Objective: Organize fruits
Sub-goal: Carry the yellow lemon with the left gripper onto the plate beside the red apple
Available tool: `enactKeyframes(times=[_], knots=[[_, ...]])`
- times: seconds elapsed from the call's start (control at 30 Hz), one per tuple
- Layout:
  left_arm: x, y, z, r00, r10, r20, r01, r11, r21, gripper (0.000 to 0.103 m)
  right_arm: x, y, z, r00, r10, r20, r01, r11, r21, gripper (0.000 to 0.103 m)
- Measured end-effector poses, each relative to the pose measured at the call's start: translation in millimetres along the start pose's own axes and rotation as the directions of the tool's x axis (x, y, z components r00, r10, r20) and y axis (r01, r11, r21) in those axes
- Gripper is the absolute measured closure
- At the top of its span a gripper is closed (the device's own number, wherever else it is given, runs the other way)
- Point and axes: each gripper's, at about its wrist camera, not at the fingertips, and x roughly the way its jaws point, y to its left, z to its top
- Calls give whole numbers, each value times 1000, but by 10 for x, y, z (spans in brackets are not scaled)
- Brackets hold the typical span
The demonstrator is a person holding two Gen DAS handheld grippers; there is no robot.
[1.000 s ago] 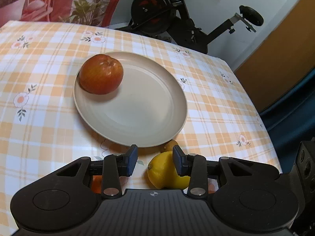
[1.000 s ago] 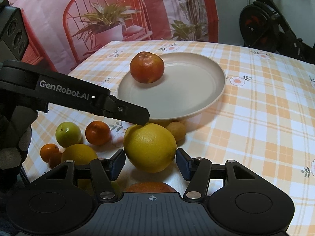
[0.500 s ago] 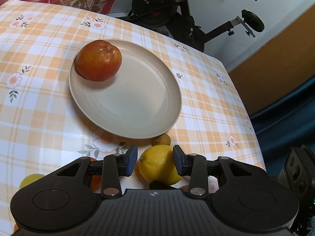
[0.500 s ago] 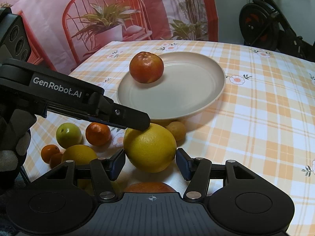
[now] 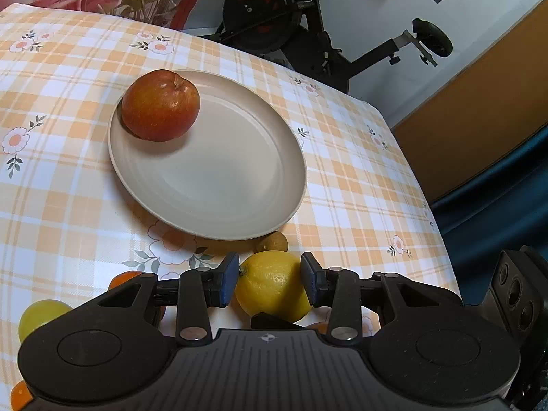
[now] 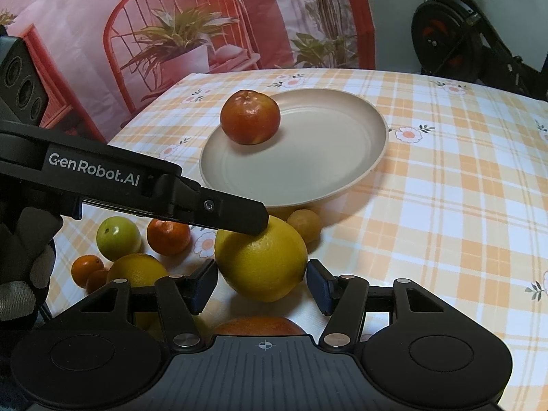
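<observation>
Yellow lemon (image 6: 262, 260) between right fingers (image 6: 316, 286), untouched

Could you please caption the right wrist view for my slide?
Right gripper straddles a large yellow lemon below a beige plate holding a red apple.

Table (image 5: 342, 178) under orange-checked floral cloth; black exercise bike (image 5: 294, 17) behind it; red-chair-and-plant backdrop (image 6: 178, 24) at rear.

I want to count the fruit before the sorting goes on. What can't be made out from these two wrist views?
- Right wrist view: reddish-orange round fruit, mostly hidden behind the right gripper body.
- Left wrist view: pale green round fruit and small orange fruit, partly covered by the left gripper; the last is also cut by the frame edge.
- Whether either gripper's pads touch the large yellow lemon.
</observation>
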Motion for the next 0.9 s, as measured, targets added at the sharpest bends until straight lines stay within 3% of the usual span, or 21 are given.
enactKeyframes(times=[0.23, 0.47, 0.9], knots=[[-117, -8, 31, 999, -12, 46, 12, 1000, -1, 61, -70, 14, 42, 999, 9, 38, -9, 1000, 15, 50], [-290, -20, 181, 993, 5, 117, -7, 1000, 18, 61, -95, 91, 303, 997, 17, 74, -15, 1000, -27, 50], [-291, 369, 472, 984, 77, 159, -65, 995, -81, 61, 383, 248, 748, 997, 66, 49, -60, 991, -118, 50]])
